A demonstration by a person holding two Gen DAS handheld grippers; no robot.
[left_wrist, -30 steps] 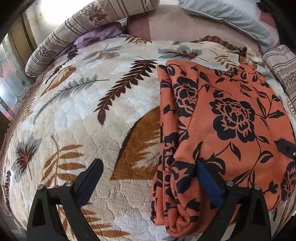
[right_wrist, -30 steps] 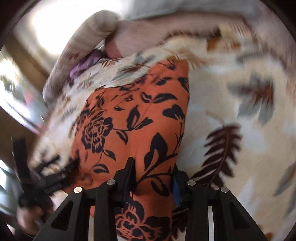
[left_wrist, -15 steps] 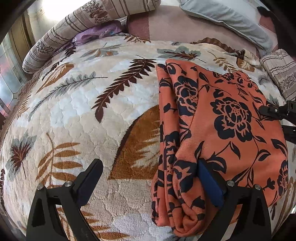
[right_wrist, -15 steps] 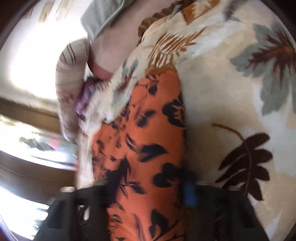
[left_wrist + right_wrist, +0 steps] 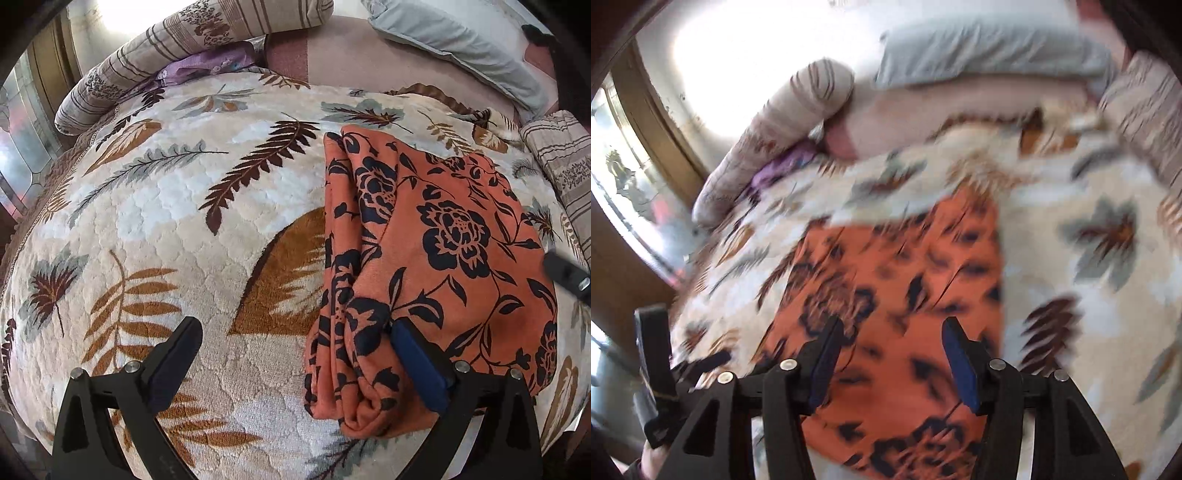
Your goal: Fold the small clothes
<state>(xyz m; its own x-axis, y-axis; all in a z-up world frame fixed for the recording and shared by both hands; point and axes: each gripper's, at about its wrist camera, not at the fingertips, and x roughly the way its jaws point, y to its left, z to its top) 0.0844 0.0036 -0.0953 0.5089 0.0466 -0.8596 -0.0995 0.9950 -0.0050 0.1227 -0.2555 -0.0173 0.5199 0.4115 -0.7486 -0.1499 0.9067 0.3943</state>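
Your orange flowered cloth (image 5: 443, 266) lies folded on the leafy blanket (image 5: 166, 206), soft and floppy, so grab its thick near edge, where your left gripper (image 5: 291, 354) has wide-open jaws and your right gripper (image 5: 890, 354) is opening, holding nothing.

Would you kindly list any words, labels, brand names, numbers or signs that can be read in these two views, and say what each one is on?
None: neither view shows any readable text.
The orange floral garment carries only a black flower print, with no tag showing.
The leaf-patterned blanket and the striped bolster bear only patterns.
The right wrist view is motion-blurred, so any small print there could not be read.
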